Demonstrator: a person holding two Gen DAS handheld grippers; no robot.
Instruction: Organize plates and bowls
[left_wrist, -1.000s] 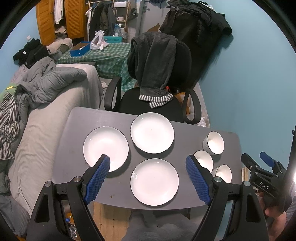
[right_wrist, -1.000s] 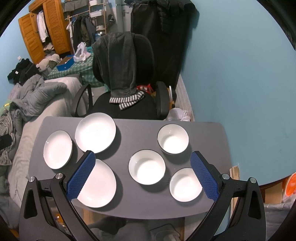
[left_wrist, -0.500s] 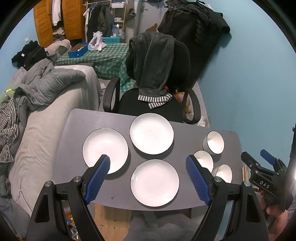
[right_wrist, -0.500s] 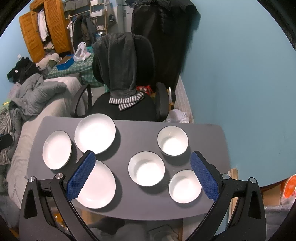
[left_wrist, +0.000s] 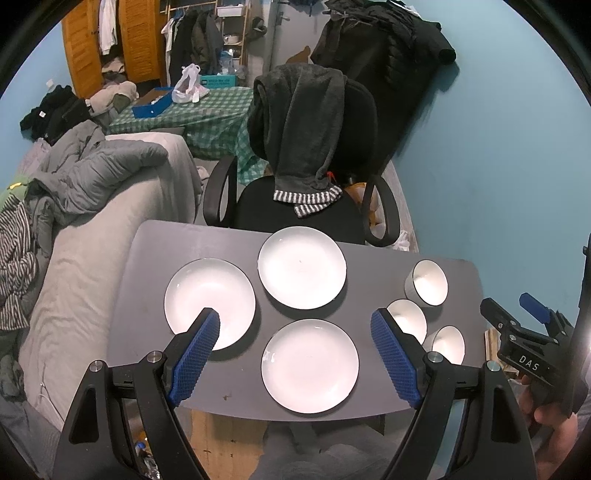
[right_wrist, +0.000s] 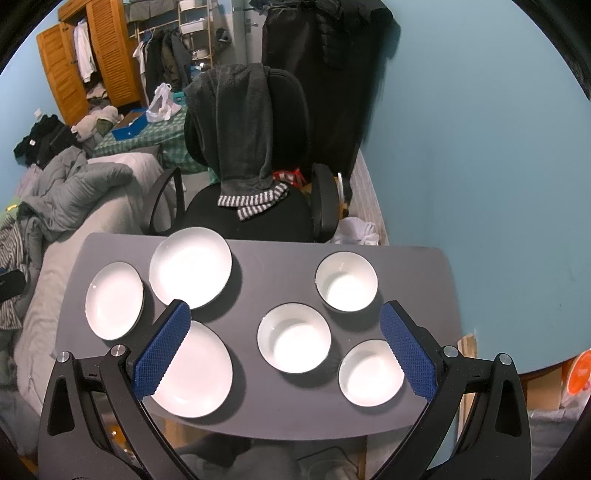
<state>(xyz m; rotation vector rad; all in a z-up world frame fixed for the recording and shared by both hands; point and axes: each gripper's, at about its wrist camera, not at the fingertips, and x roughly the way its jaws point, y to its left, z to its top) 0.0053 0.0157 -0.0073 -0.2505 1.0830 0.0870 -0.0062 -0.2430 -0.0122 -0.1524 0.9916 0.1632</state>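
While both grippers hover, 3 bowls (right_wrist: 293, 343) lie below.

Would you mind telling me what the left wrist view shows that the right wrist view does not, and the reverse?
Only the left wrist view shows the right gripper from outside, open, with the person's hand on its handle. Only the right wrist view shows an orange and white object beyond the table's right edge. Both show the grey table with three plates on its left part and three bowls on its right, all apart and unstacked, the office chair draped with a dark garment, and each camera's own open gripper above the table.
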